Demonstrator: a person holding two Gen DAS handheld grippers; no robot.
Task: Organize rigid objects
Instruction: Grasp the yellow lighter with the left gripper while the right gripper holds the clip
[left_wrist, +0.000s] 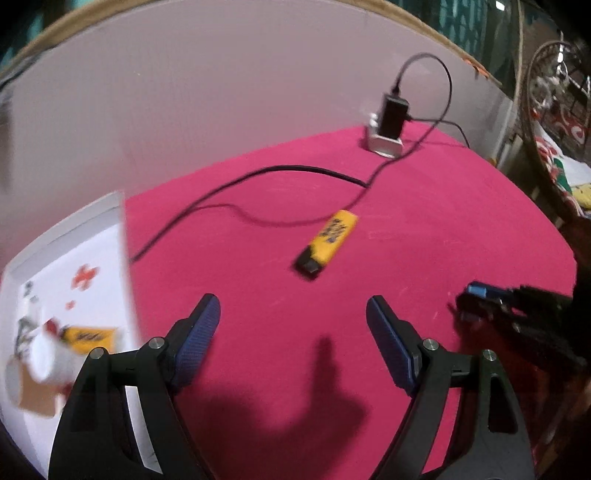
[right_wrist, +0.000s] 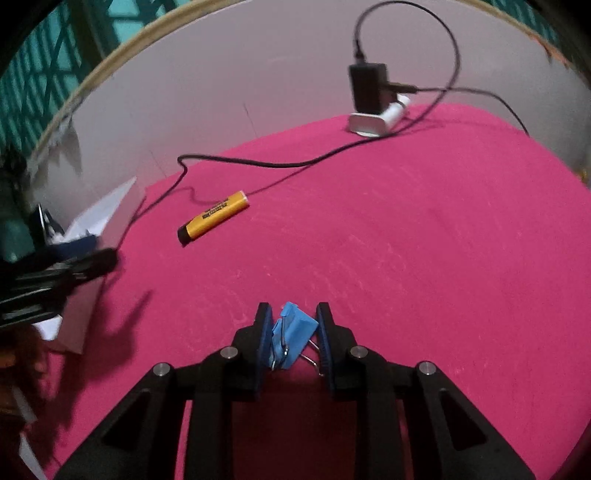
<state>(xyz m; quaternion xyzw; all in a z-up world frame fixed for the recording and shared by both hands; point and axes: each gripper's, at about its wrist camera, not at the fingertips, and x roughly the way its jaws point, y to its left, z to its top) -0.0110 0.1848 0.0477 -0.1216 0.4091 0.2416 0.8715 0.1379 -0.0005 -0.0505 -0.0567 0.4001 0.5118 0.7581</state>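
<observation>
The right gripper (right_wrist: 291, 334) pinches a blue binder clip (right_wrist: 293, 338) between its fingers, above the pink counter (right_wrist: 406, 258). The left gripper (left_wrist: 293, 332) has its fingers spread wide with nothing between them. A yellow marker (left_wrist: 327, 240) lies ahead of the left fingers and slightly right, long axis running diagonally, black cap toward the gripper. The white tray (left_wrist: 55, 258) sits at the counter's left, closer to the left hand, so the clip probably has to cross leftward to reach it.
</observation>
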